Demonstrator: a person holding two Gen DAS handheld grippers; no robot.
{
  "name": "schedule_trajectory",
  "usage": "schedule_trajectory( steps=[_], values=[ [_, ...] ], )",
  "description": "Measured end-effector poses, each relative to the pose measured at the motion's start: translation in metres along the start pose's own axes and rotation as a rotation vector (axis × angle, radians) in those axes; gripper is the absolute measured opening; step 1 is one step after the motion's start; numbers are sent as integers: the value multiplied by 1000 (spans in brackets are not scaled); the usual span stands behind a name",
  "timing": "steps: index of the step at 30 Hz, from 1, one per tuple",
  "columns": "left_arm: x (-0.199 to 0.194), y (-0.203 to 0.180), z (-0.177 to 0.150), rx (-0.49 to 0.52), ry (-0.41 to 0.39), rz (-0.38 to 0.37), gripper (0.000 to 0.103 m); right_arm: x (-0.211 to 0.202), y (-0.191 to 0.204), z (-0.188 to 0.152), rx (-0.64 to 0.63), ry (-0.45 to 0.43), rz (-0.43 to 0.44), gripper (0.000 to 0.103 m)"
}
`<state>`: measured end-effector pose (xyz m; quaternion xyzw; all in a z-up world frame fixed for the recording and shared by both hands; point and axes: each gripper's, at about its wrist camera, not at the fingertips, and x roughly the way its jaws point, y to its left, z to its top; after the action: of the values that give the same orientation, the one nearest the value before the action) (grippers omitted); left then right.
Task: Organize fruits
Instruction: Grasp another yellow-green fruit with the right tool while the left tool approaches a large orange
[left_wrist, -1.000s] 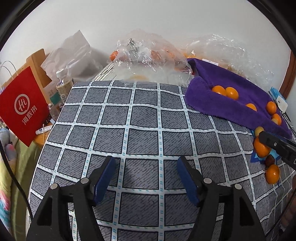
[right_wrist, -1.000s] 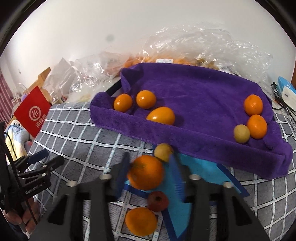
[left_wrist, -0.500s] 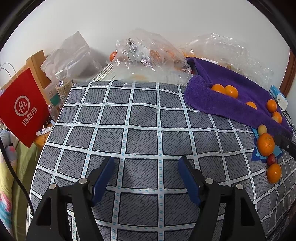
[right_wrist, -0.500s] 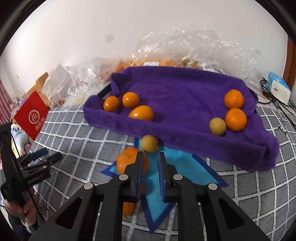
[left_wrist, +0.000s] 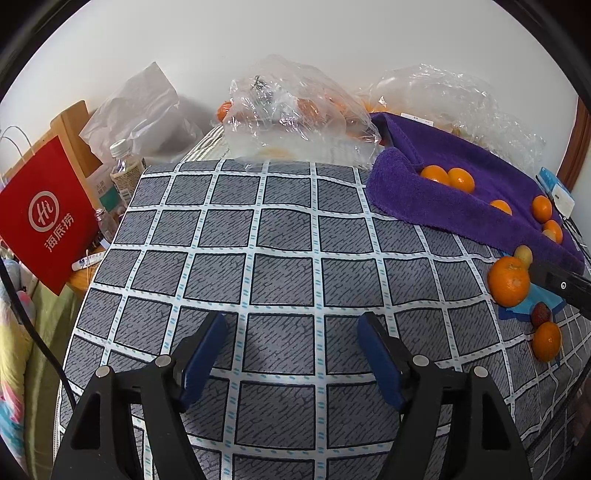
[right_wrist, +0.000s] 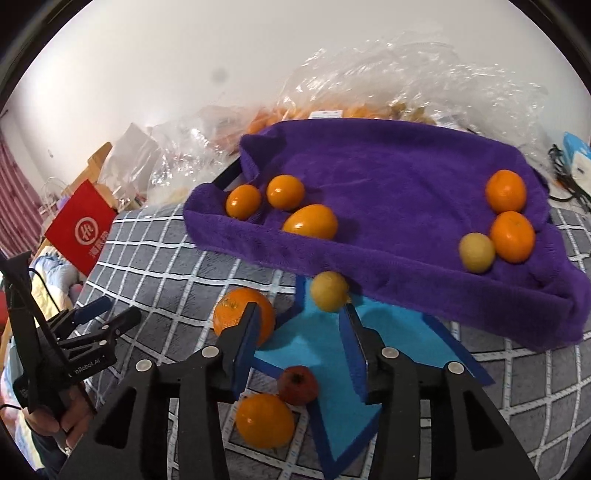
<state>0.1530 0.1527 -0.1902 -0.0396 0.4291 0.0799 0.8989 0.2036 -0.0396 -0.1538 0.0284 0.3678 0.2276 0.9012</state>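
Note:
A purple towel (right_wrist: 406, 177) holds several oranges and one yellow fruit (right_wrist: 476, 252). In front of it a big orange (right_wrist: 236, 317), a yellow fruit (right_wrist: 328, 291), a small red fruit (right_wrist: 297, 384) and another orange (right_wrist: 264, 420) lie on or beside a blue cloth (right_wrist: 399, 332). My right gripper (right_wrist: 299, 325) is open and empty, just above the blue cloth between the big orange and the yellow fruit. My left gripper (left_wrist: 291, 336) is open and empty over the checked cover; the big orange (left_wrist: 509, 280) lies far to its right.
Clear plastic bags (left_wrist: 295, 110) with more fruit lie behind the towel against the wall. A red paper bag (left_wrist: 44, 218) and bottles (left_wrist: 125, 173) stand off the left edge of the checked cover (left_wrist: 277, 258). A white-blue box (right_wrist: 580, 155) and cables lie at far right.
My right gripper, shut half a second ago, has opened and sits lower over the blue cloth. The left gripper has stayed open and barely moved.

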Motion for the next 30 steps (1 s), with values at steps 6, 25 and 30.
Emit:
schedule_trajectory(
  steps=[6, 25, 30],
  values=[
    [0, 0, 0, -1, 0, 2, 74, 4, 8, -1, -32, -7, -11, 47],
    [2, 0, 2, -2, 5, -3, 78, -4, -2, 1, -82, -33, -109, 46],
    [2, 1, 2, -6, 3, -7, 79, 18, -1, 9, -65, 18, -123, 42]
  ],
)
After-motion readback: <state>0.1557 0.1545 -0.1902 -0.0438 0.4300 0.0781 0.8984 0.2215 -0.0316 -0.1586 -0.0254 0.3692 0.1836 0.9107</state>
